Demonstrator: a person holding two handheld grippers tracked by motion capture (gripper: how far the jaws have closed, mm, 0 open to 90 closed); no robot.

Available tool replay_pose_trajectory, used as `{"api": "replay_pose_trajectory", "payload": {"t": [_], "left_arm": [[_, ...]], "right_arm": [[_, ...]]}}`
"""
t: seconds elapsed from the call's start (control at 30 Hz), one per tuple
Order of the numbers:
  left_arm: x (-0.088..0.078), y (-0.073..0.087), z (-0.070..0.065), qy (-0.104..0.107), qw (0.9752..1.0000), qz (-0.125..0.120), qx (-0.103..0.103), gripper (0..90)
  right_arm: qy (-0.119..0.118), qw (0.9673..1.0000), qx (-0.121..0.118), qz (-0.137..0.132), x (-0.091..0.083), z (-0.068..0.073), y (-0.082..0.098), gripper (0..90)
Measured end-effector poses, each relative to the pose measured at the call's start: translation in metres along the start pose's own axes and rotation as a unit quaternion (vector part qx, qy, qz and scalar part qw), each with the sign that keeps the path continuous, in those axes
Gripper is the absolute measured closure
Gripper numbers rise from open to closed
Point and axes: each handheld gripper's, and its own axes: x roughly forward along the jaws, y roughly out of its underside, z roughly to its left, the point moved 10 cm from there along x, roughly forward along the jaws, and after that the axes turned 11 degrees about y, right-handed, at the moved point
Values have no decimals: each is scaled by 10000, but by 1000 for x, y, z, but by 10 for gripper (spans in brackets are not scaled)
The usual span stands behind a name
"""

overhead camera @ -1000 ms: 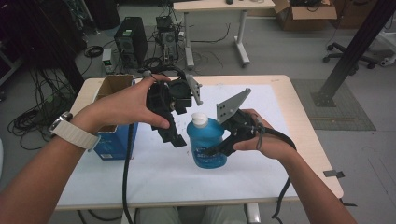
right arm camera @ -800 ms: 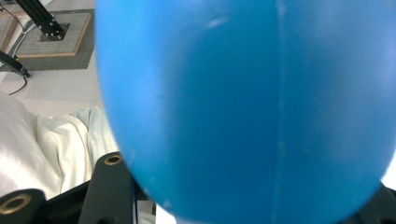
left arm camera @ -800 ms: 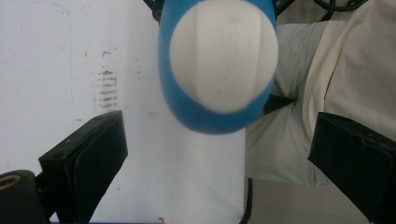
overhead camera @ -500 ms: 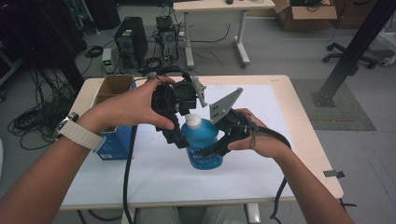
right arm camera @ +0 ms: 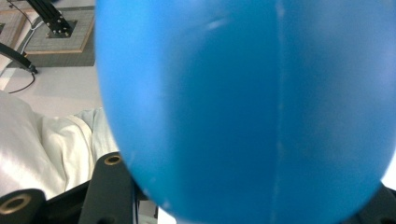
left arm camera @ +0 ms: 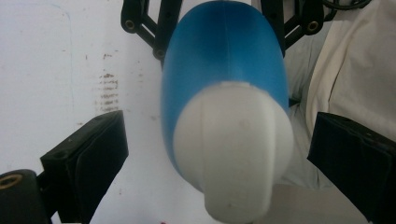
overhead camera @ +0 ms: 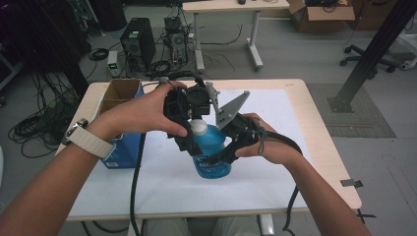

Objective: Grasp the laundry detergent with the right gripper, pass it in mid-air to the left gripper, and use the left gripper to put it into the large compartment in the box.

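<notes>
Blue plastic bottle held above the white-covered table

The right gripper (overhead camera: 216,160) has its jaws clamped on the body of the round blue plastic bottle (overhead camera: 212,156), lifted over the white table sheet (overhead camera: 295,167). The left gripper (overhead camera: 189,142) straddles the bottle's white cap (left arm camera: 233,149), jaws standing wide, clear of it on both sides. An open cardboard-lined blue box (overhead camera: 120,123) sits at the table's left.

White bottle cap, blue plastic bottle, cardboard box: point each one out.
White rounded bottle cap (left arm camera: 233,144), left gripper view, its domed top.
Blue plastic bottle (right arm camera: 243,107), right gripper view, its side wall.
Open cardboard box (overhead camera: 119,91), high view, its inner wall.
</notes>
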Motion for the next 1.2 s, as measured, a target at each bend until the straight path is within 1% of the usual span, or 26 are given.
{"api": "replay_pose_trajectory", "payload": {"t": [0.1, 0.3, 0.43, 0.67, 0.83, 0.97, 1.2], "left_arm": [[1, -1, 1, 4, 10000, 6, 2, 52], [3, -2, 2, 19, 10000, 13, 6, 51], [6, -2, 2, 35, 10000, 61, 32, 54], [8, -3, 3, 61, 9999, 55, 62, 65], [8, -3, 3, 79, 9999, 35, 113, 101], [8, -2, 2, 118, 9999, 33, 122, 156], [9, -2, 3, 119, 9998, 65, 120, 184]], "right_arm": [[-10, 10000, -33, 5, 1, 0, -2, 437], [-22, 10000, -23, 28, 1, 0, -2, 437], [-40, 10000, -21, 38, 2, 0, -2, 437], [-46, 10000, -30, 27, 1, 0, -3, 437], [-38, 10000, -29, 35, 1, 0, -2, 437], [-42, 10000, -41, 49, 2, 0, -2, 437], [-64, 10000, -25, 55, 2, 1, -2, 437]]}}
